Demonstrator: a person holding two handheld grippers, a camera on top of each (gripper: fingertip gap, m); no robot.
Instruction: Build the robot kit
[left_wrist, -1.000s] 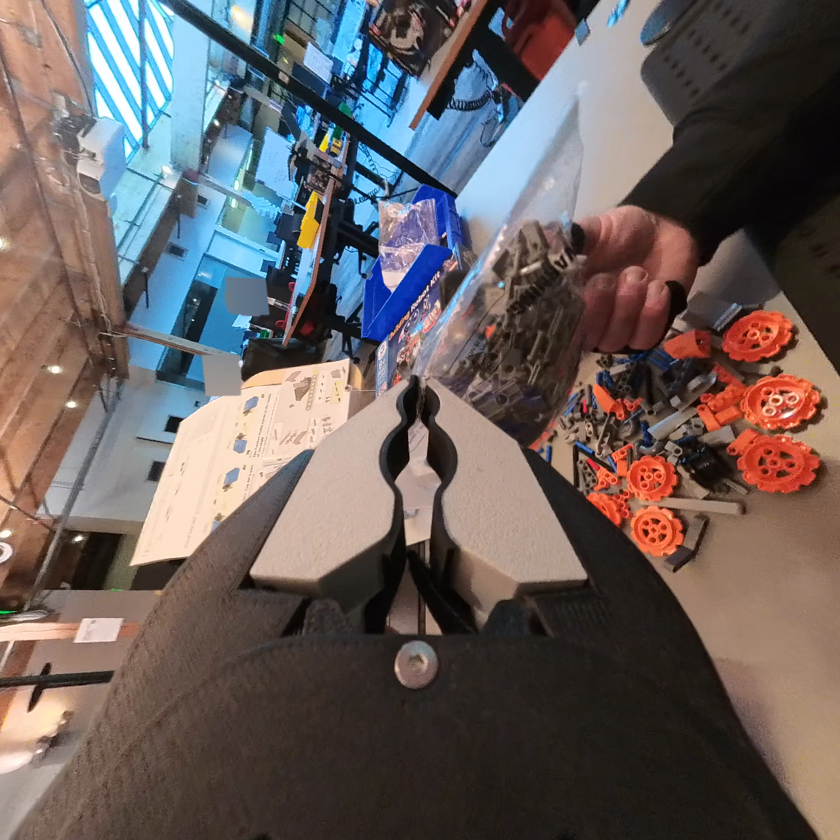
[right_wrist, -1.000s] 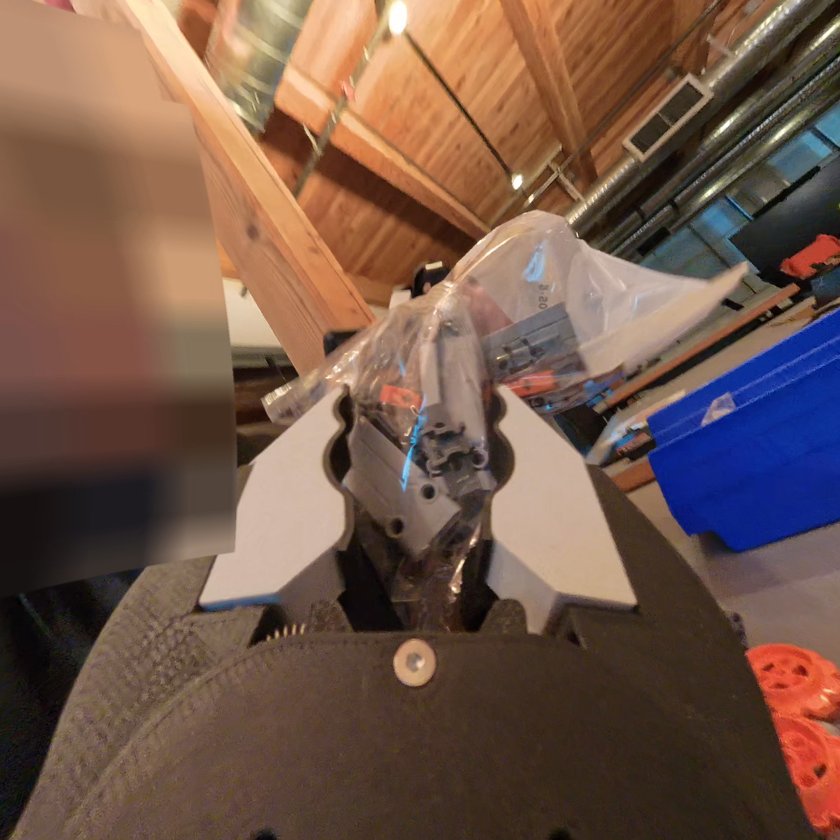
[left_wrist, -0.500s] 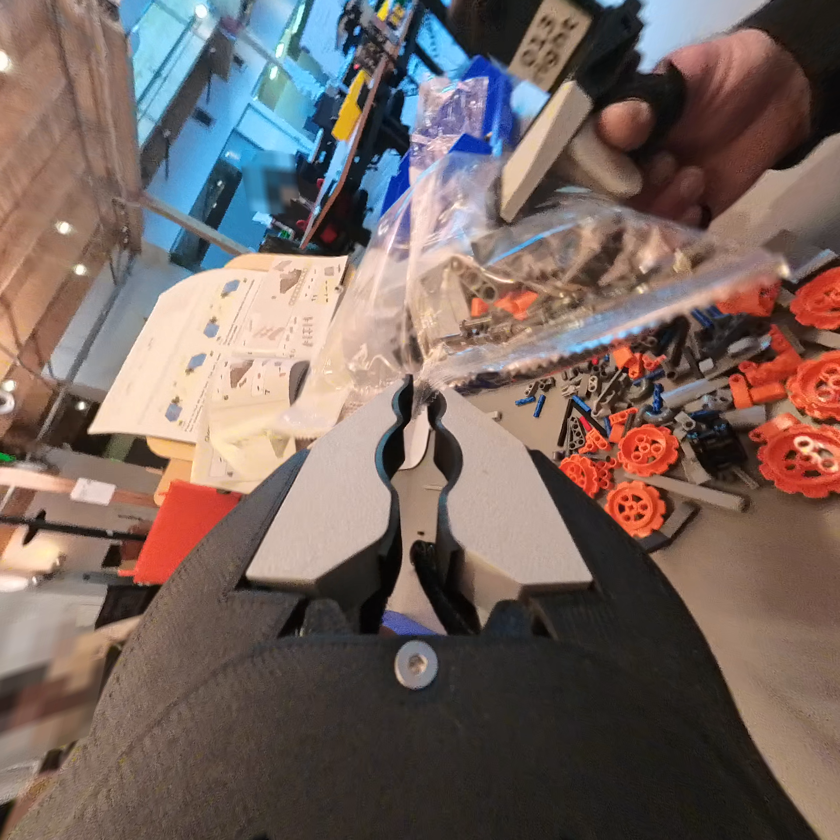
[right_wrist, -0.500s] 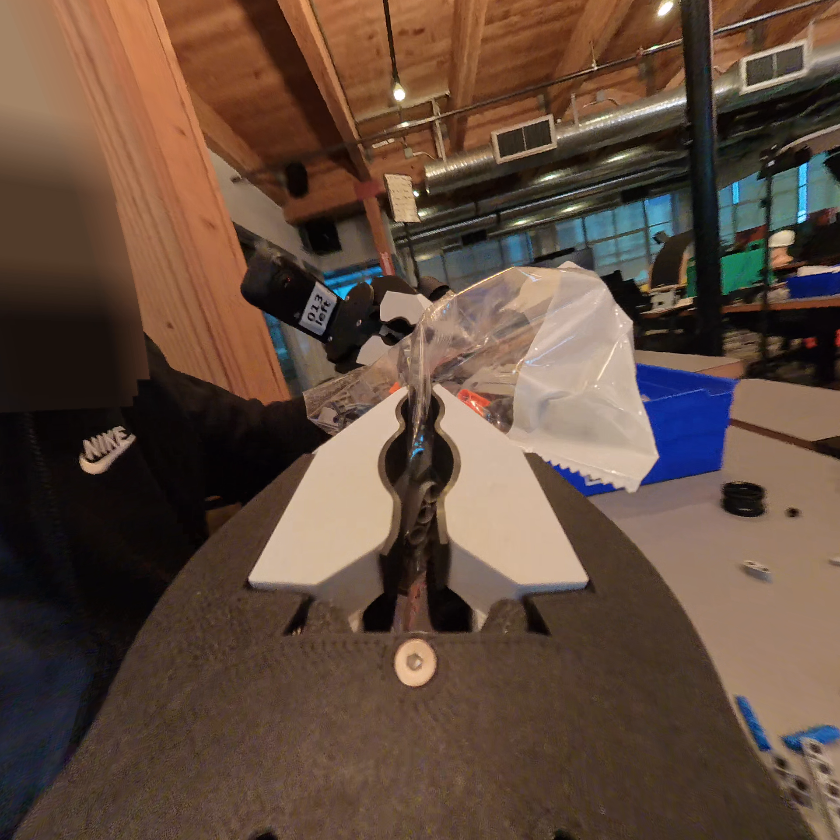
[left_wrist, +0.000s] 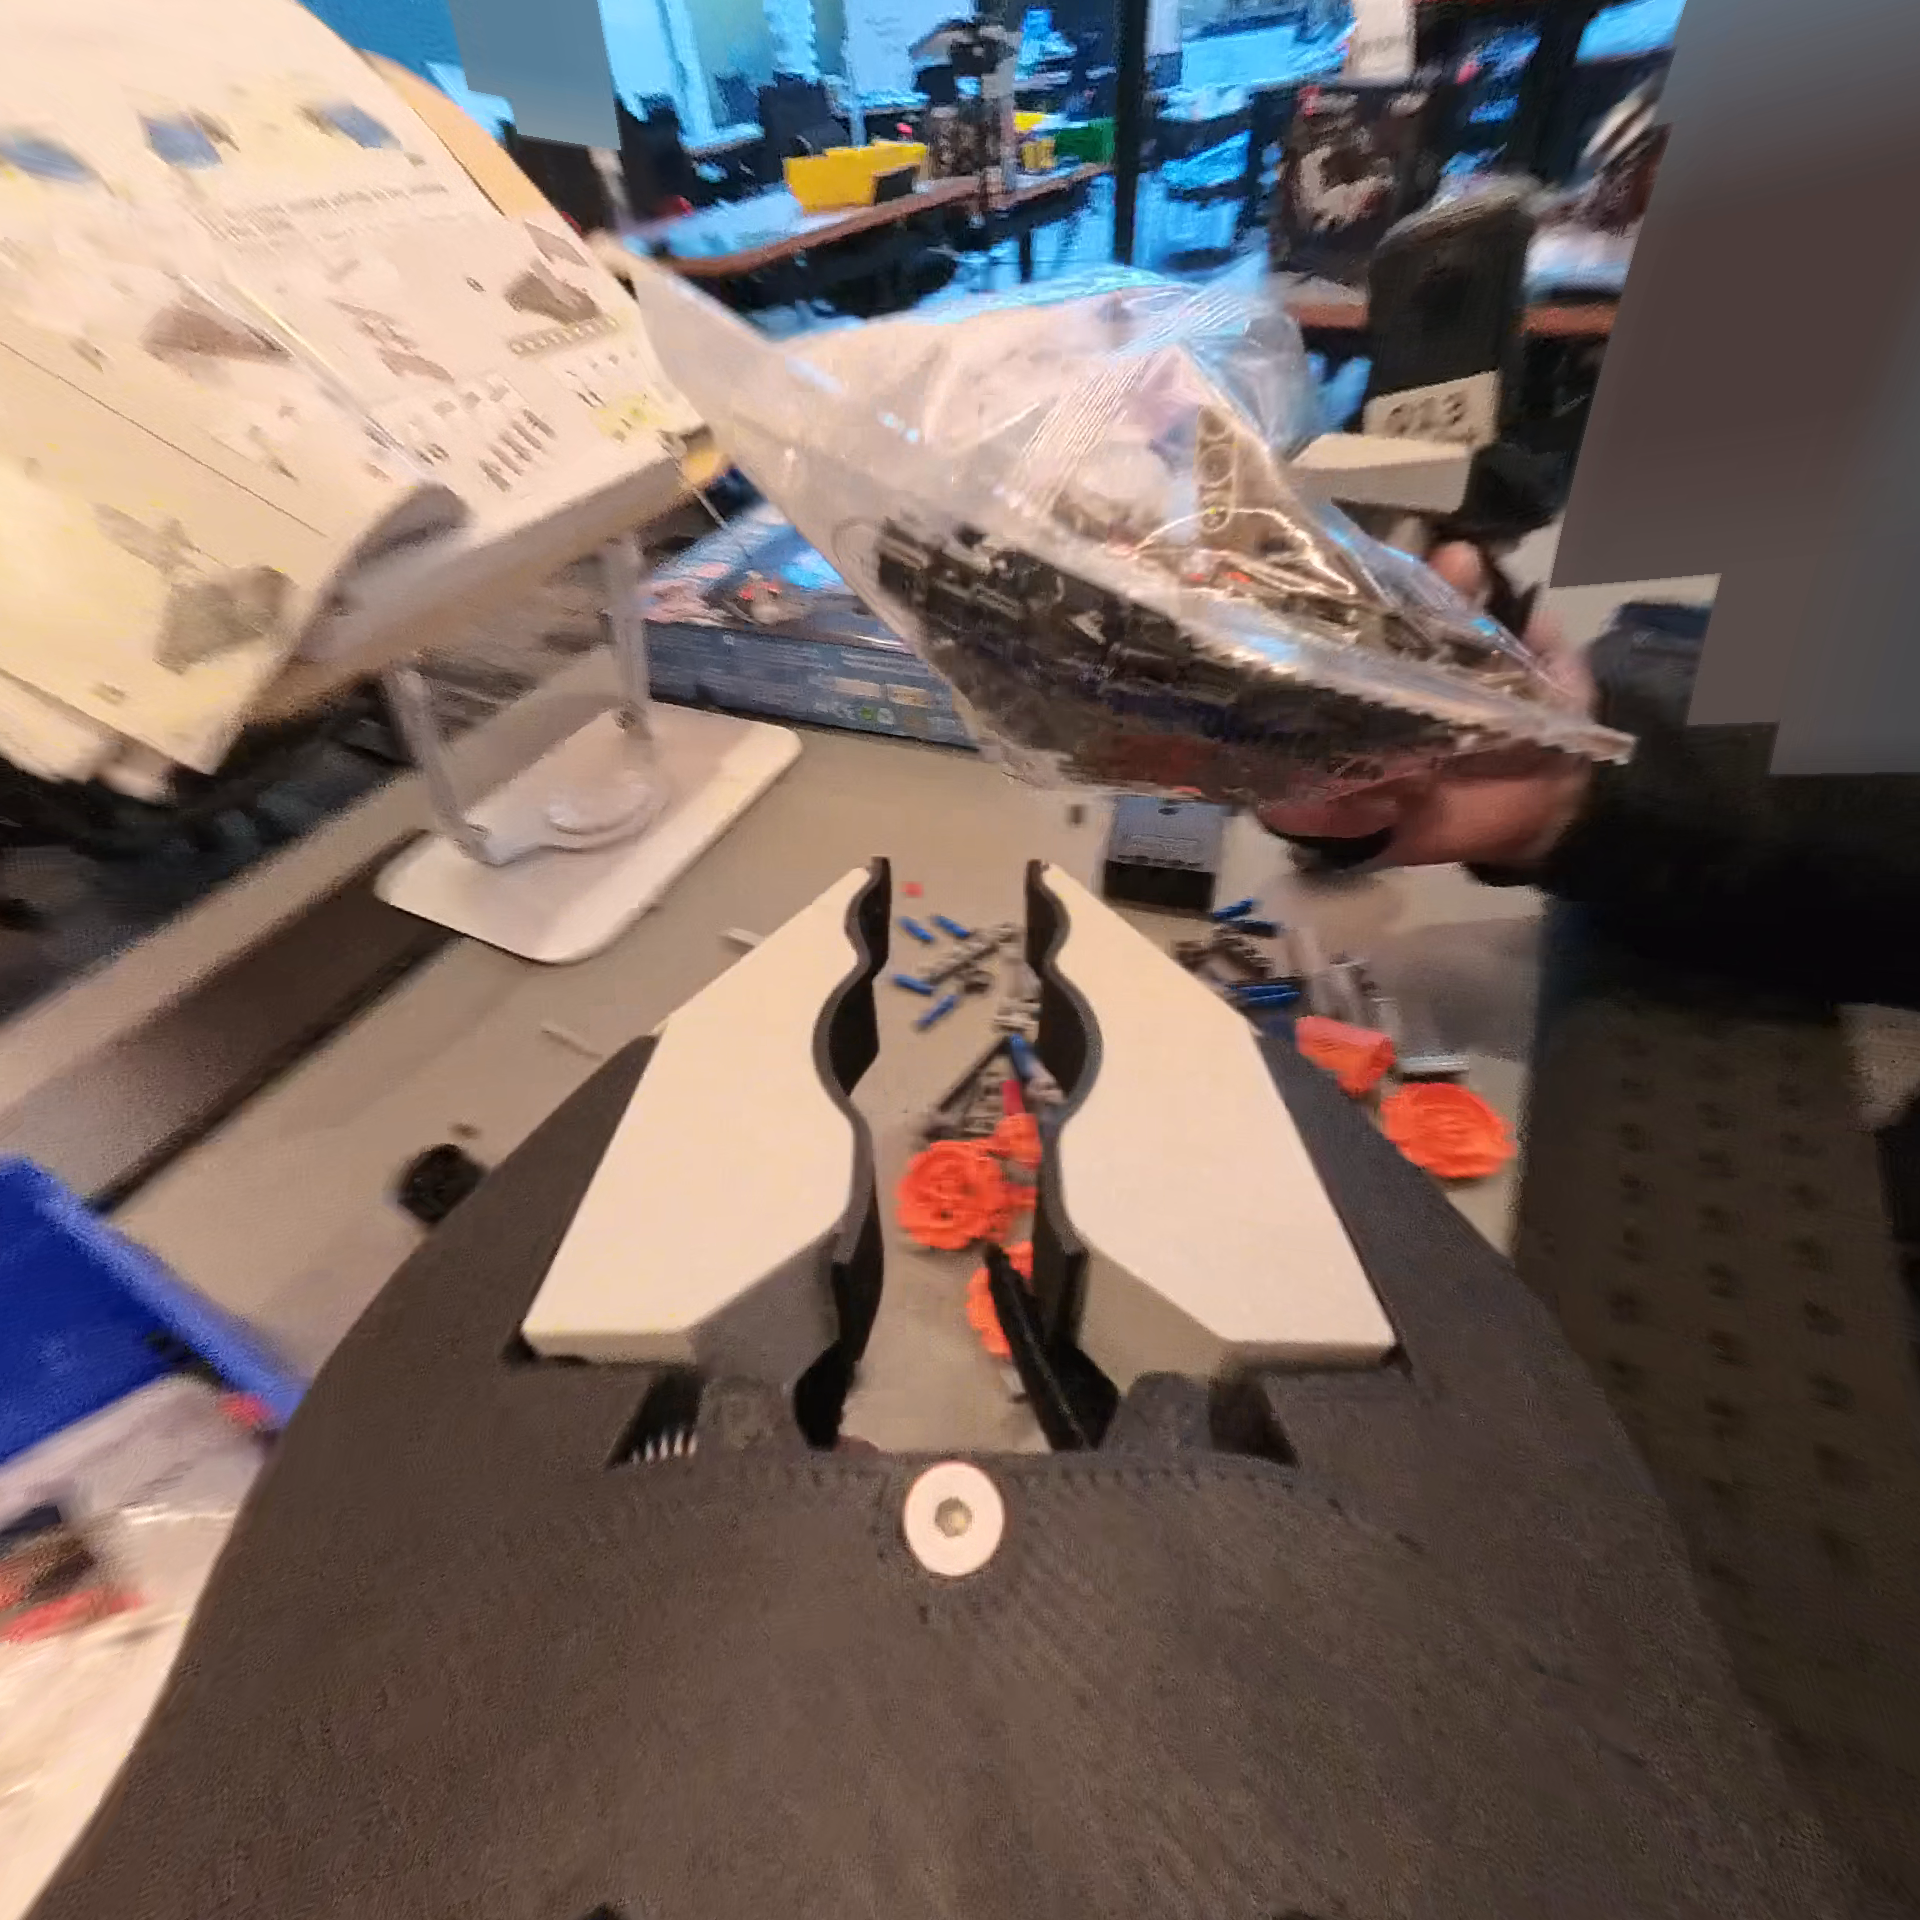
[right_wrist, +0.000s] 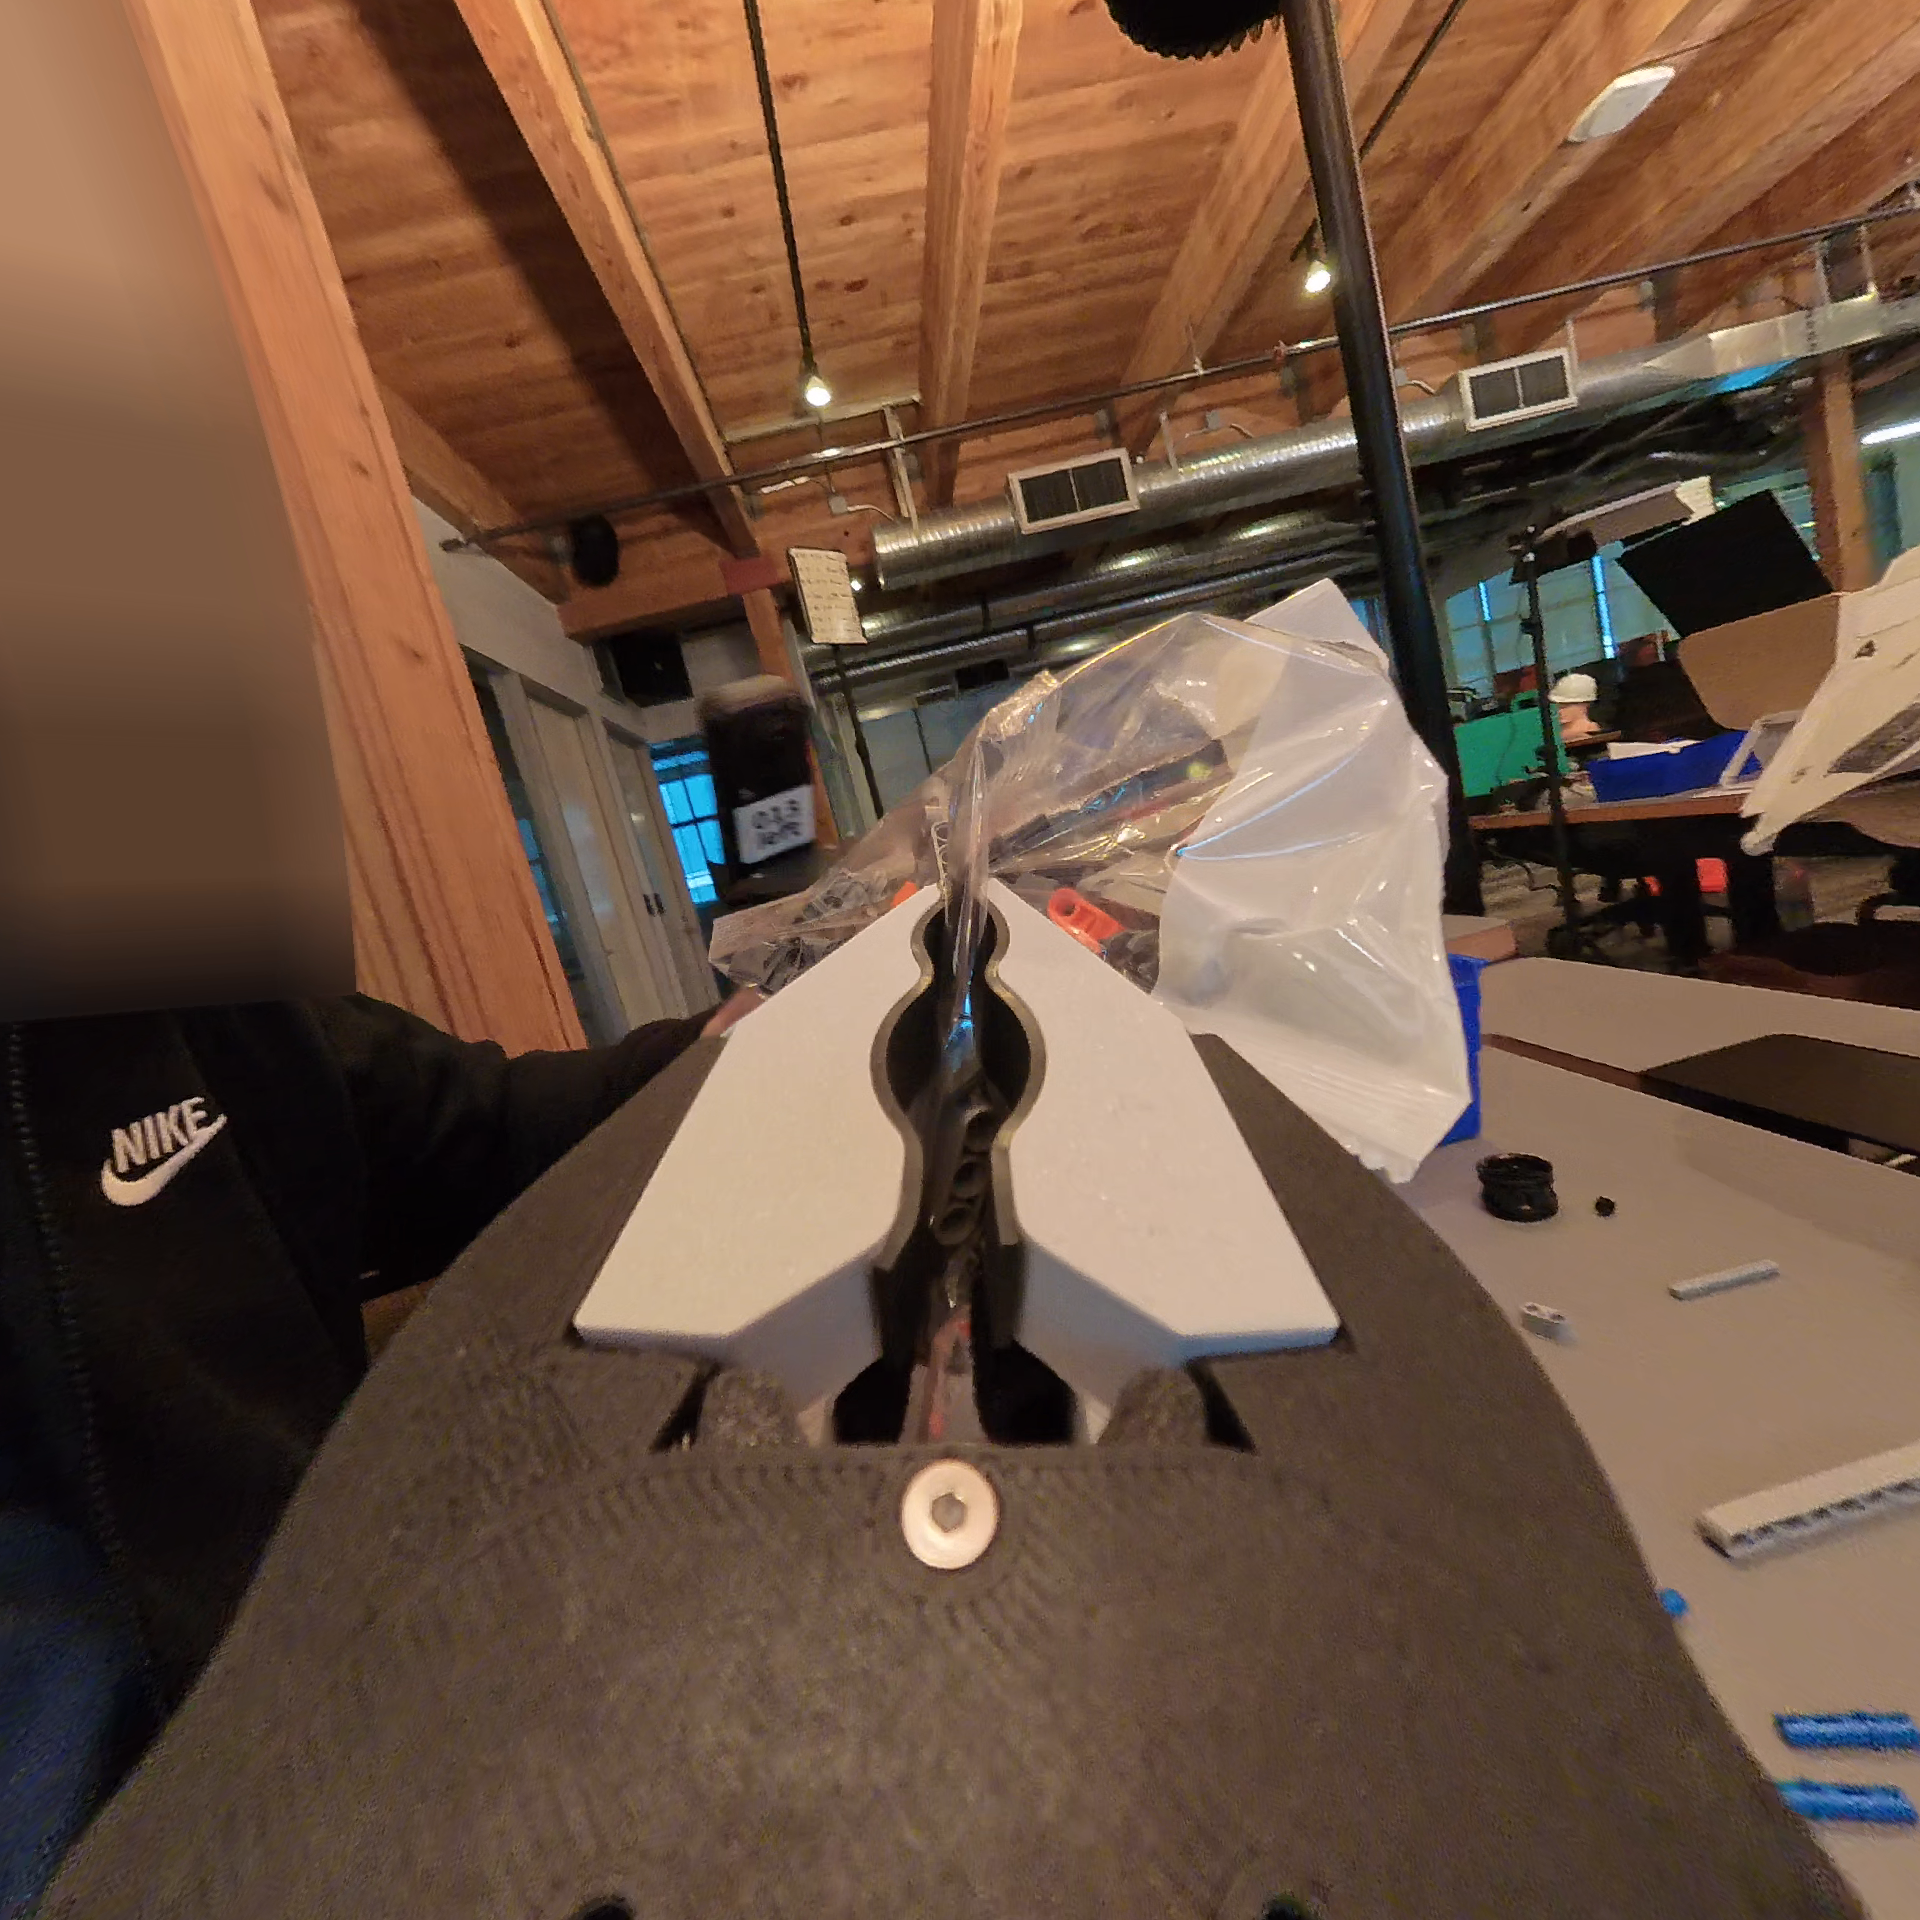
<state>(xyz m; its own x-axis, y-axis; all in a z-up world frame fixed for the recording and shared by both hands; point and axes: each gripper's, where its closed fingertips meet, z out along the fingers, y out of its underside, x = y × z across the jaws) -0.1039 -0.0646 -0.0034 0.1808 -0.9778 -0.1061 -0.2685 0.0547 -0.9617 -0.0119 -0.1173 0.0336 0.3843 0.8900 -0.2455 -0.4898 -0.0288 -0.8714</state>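
Left wrist view: left gripper (left_wrist: 956, 894) released, above scattered parts (left_wrist: 971, 1143).
Right wrist view: right gripper (right_wrist: 961, 920) clenched on bag (right_wrist: 1236, 831).

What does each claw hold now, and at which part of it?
The right claw pinches a clear plastic bag of building parts at its bunched edge. The left claw is open and holds nothing.

Your bag (right_wrist: 1299, 883) is clear, glossy, crinkled plastic. Fingers (left_wrist: 748, 1122): matt, fine-grained pale grey plastic in a rough, ridged black housing (left_wrist: 935, 1662) with one shiny metal screw (left_wrist: 953, 1518). Wheels (left_wrist: 951, 1195): orange plastic. Surface (right_wrist: 1662, 1340): smooth matt grey. Booklet (left_wrist: 260, 364): paper.
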